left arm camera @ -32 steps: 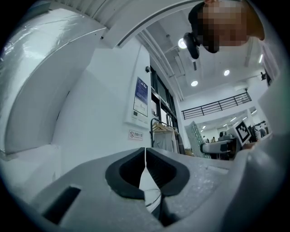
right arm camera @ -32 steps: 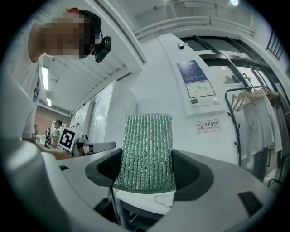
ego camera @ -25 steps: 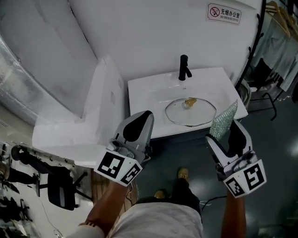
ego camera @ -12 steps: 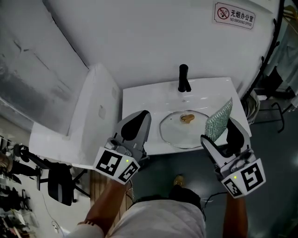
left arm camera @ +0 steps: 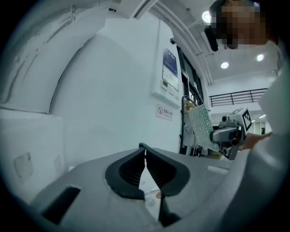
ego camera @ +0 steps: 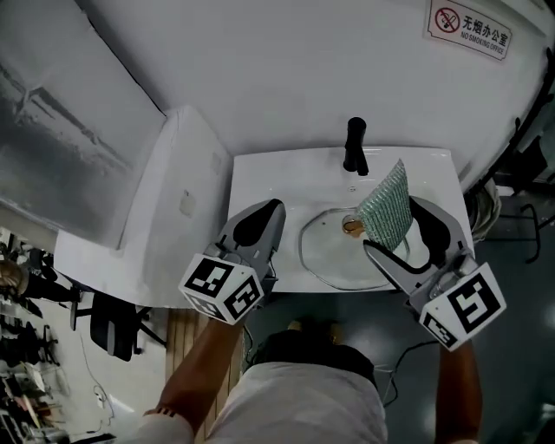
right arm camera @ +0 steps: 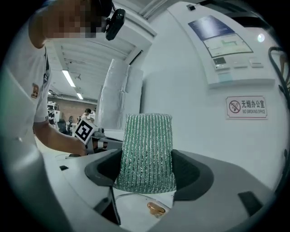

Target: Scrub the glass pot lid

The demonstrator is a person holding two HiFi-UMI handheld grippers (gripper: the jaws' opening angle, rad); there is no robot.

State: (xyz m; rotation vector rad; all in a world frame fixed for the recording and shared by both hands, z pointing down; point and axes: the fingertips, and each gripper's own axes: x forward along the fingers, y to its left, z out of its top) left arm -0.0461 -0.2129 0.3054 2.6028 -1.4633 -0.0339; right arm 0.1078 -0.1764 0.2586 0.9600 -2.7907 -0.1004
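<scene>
The glass pot lid lies flat in the white sink, its gold knob up. My right gripper hovers over the lid's right side, shut on a green scrub cloth that stands upright from its jaws. In the right gripper view the cloth fills the jaw gap, and the knob shows below it. My left gripper hangs over the sink's left part, shut and holding nothing; its pads meet with nothing between them.
A black faucet stands at the sink's back edge. A white wrapped unit adjoins the sink on the left. Behind is a white wall with a no-smoking sign. A black stand and clutter sit low left.
Both grippers have moved forward over the sink. The right gripper with the cloth went from beyond the sink's front edge to above the lid.
</scene>
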